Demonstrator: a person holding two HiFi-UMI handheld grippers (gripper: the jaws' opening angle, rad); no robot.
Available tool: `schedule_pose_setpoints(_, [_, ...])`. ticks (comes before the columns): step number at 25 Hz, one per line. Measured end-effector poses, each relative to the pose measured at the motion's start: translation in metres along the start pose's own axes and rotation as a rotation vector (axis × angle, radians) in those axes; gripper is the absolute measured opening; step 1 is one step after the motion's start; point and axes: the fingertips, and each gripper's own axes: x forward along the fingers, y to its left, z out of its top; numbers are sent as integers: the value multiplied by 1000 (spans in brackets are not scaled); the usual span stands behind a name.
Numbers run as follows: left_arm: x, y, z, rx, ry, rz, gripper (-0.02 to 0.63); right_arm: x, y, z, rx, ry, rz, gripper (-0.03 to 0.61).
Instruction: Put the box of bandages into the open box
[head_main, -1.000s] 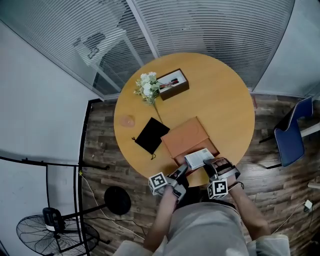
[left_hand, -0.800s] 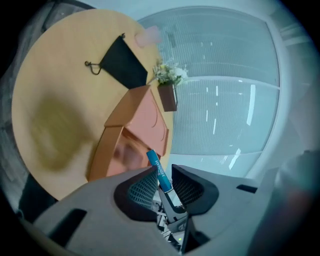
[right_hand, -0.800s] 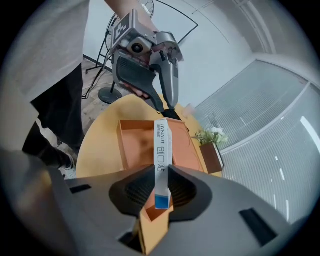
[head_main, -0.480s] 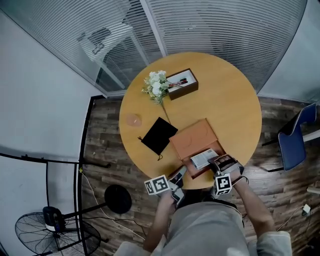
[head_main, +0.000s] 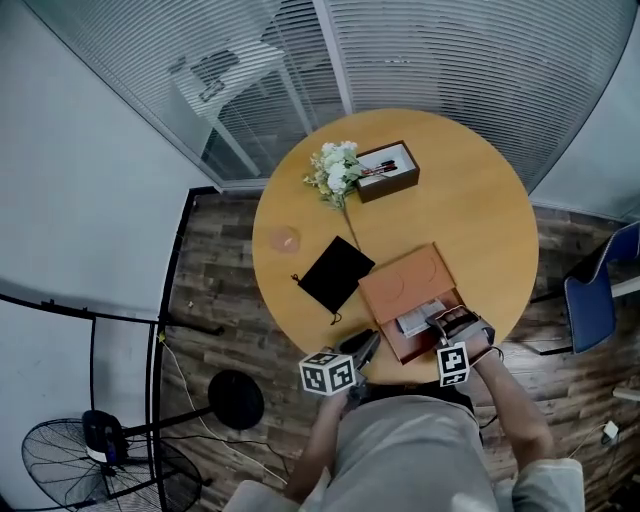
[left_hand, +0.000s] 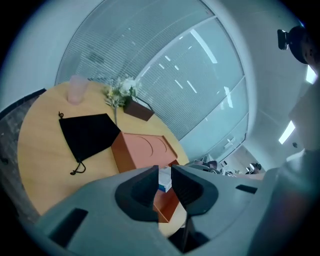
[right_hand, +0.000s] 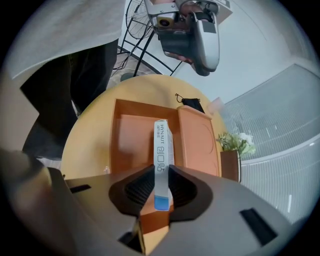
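The right claw (right_hand: 161, 174) is clamped on the box of bandages (right_hand: 161, 142), pads on its two broad faces, though its jaws have just opened a touch. It holds the box on edge, just above the tray of the open box (right_hand: 131, 137) at the counter's (head_main: 450, 210) near edge. The left claw (left_hand: 164, 171) hovers beside that edge, jaws slightly apart and empty. A black pouch (head_main: 337, 274) lies left of the open box.

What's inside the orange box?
Only the bandage box, gripped by the right gripper, hanging in the orange box. Its floor looks bare; what lies under the bandage box is hidden.
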Motion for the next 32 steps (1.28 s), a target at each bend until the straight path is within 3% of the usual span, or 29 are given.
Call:
schedule_pose_setpoints(8, [5, 0, -2, 8, 19, -31, 78, 2, 17, -2, -17, 2, 100, 91])
schedule_pose_setpoints(13, [8, -8, -5, 61, 70, -59, 78, 1, 31, -6, -20, 6, 192, 94])
schedule_pose_setpoints(16, [7, -8, -5, 69, 66, -57, 78, 2, 34, -8, 6, 1, 203, 1])
schedule_pose_setpoints(21, [9, -6, -8, 87, 75, -50, 78, 0, 32, -10, 64, -4, 186, 0])
schedule_pose_setpoints(27, [13, -7, -13, 176, 111, -23, 78, -13, 10, -7, 380, -67, 119, 1])
schedule_pose_setpoints(32, [22, -14, -21, 255, 141, -25, 78, -20, 0, -13, 798, -139, 60, 0])
